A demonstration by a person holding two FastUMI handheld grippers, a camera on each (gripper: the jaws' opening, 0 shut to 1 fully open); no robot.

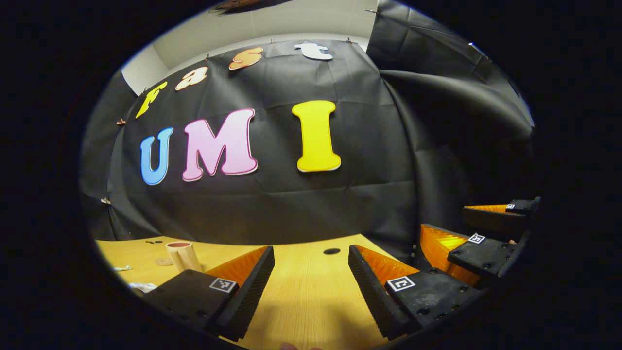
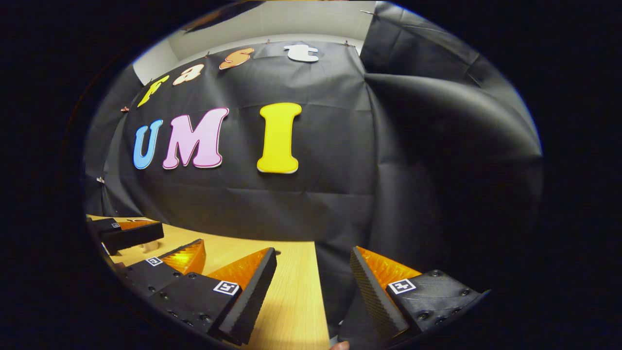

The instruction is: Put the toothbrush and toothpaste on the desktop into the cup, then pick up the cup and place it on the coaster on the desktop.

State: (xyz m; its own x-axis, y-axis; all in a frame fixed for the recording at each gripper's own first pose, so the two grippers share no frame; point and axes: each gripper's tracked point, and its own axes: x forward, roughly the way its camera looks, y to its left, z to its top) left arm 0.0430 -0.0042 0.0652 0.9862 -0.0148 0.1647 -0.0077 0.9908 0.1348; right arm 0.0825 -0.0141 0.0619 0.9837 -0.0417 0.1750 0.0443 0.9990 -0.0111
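In the left gripper view, your left gripper [image 1: 311,272] hangs over the desktop [image 1: 311,296], fingers apart and holding nothing. The cup [image 1: 183,255] stands upright far left, a coaster [image 1: 164,261] just beside it. Your right gripper [image 1: 454,228] sits at the right.

In the right gripper view, your right gripper [image 2: 313,274] hangs at the desktop's right edge, fingers spread around nothing, your left gripper [image 2: 167,245] to its left.

the left gripper [image 1: 311,272] has two wedge-shaped fingers with ribbed inner faces, each set in a dark matte block with round screw holes and a small square black-and-white marker on top. the right gripper [image 2: 313,274] is built the same way, with translucent ridged side panels behind its fingers and the same square markers. the right gripper's dark blocks show again at the right of the left gripper view.
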